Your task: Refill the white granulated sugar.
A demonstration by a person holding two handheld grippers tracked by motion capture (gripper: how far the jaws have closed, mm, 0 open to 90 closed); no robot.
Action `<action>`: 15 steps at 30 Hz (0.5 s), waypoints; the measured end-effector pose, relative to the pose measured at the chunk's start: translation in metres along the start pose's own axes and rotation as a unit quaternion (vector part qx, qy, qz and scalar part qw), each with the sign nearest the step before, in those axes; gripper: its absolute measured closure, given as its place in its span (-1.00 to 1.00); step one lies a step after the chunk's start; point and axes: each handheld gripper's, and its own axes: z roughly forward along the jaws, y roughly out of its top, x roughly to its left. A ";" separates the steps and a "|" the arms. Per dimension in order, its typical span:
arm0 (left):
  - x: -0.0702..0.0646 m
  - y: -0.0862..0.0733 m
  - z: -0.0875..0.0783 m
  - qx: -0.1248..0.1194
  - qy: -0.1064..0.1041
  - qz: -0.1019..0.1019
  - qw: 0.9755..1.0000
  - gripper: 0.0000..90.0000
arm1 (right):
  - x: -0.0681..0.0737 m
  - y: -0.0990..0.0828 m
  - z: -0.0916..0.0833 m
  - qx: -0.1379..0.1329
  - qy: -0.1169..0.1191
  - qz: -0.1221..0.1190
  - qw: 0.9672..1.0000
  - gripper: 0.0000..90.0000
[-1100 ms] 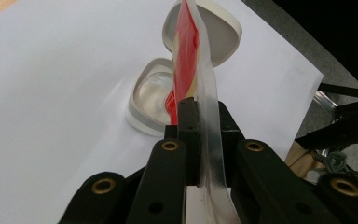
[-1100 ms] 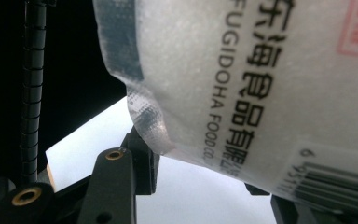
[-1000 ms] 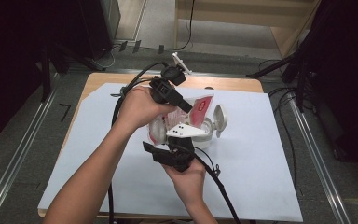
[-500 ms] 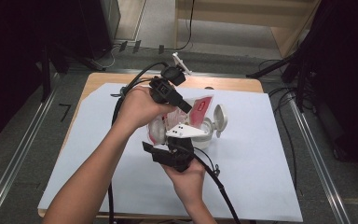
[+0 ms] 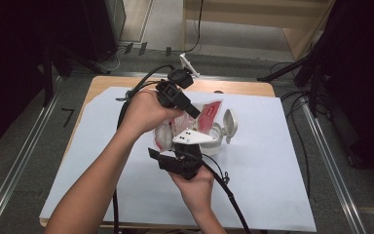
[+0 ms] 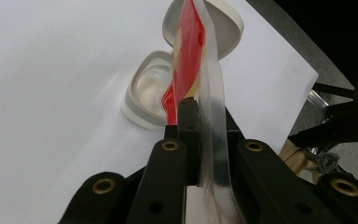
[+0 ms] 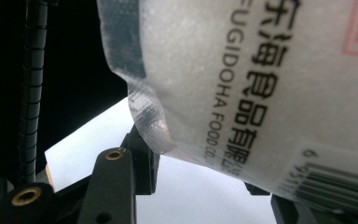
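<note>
I see my left gripper (image 5: 191,111) clamped tight on the clear sealed edge of a red-and-white food pouch (image 5: 209,114), jaws almost fully together with the film pinched between them. My right gripper (image 5: 187,146) sits just near of it, jaws partway apart around the pouch's white bulging body (image 7: 261,70); its pads meet the plastic. The pouch hangs above a white container (image 6: 147,93) at the middle of the white sheet (image 5: 272,185), its hinged lid (image 5: 230,124) standing open at the right.

place: lab recording rig | signs: white-sheeted table (image 5: 272,195), black curtains (image 5: 24,58), floor cables (image 5: 297,126)
</note>
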 end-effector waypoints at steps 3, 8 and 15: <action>0.000 0.000 0.000 0.000 0.001 -0.002 1.000 0.92 | 0.000 0.000 0.000 0.000 0.003 0.001 1.000 0.24; 0.000 0.000 0.000 -0.001 -0.001 -0.002 1.000 0.92 | -0.001 0.000 0.001 -0.003 0.008 0.008 1.000 0.24; -0.001 0.002 -0.001 -0.001 -0.001 0.003 1.000 0.92 | -0.002 0.000 0.000 -0.007 0.011 0.019 1.000 0.24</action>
